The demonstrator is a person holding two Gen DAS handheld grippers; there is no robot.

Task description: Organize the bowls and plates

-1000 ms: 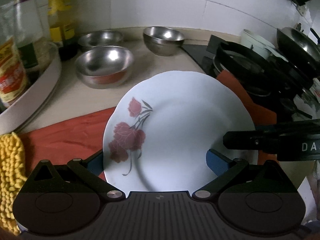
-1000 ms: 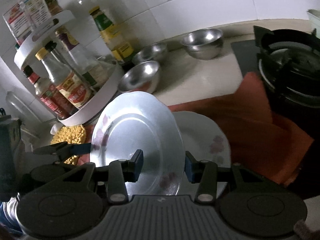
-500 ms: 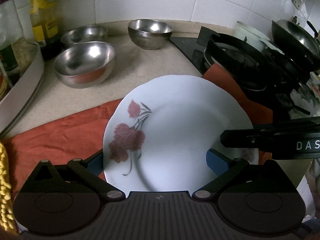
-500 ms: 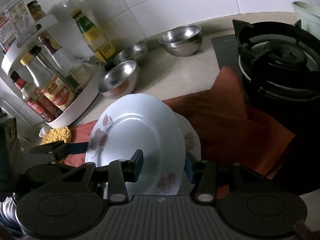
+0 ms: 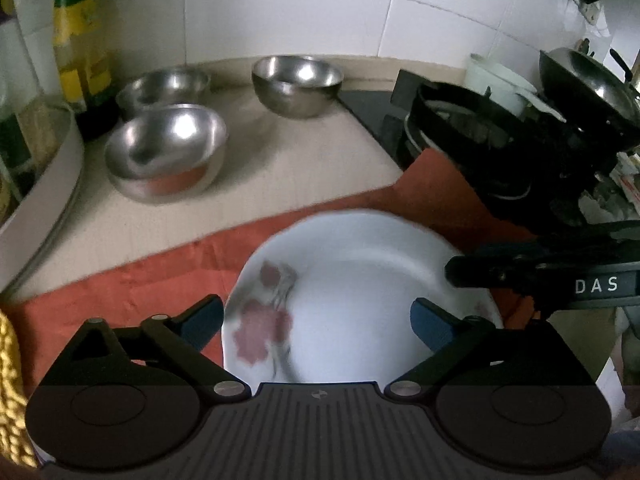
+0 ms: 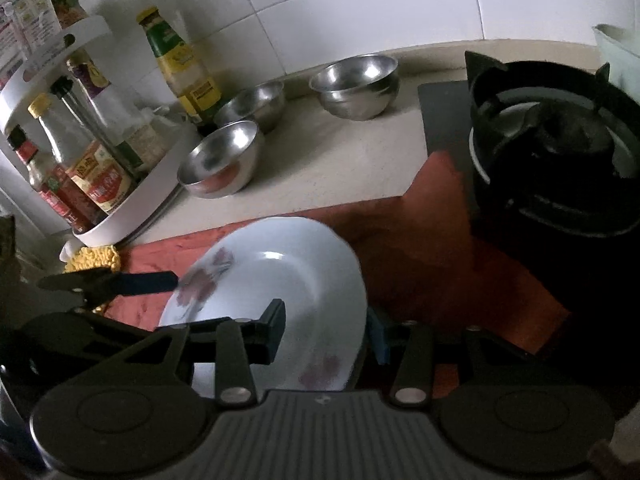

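Leaving three round, dented stainless-steel bowls (image 5: 166,152) on the counter behind the rumpled orange-red cloth (image 5: 140,280). Hovering the left gripper (image 5: 316,316) low over the cloth, jaws spread wide, gripping nothing. Tilting the glossy white scallop-edged ceramic plate with pink flowers (image 5: 360,280) just above the cloth's middle, pinching only its right rim in the right gripper (image 6: 326,326). Risking a slip of slick glaze through that one-edge pinch, or chipping it against the black cast-iron burner grate (image 5: 460,128) bordering the cloth's right end.
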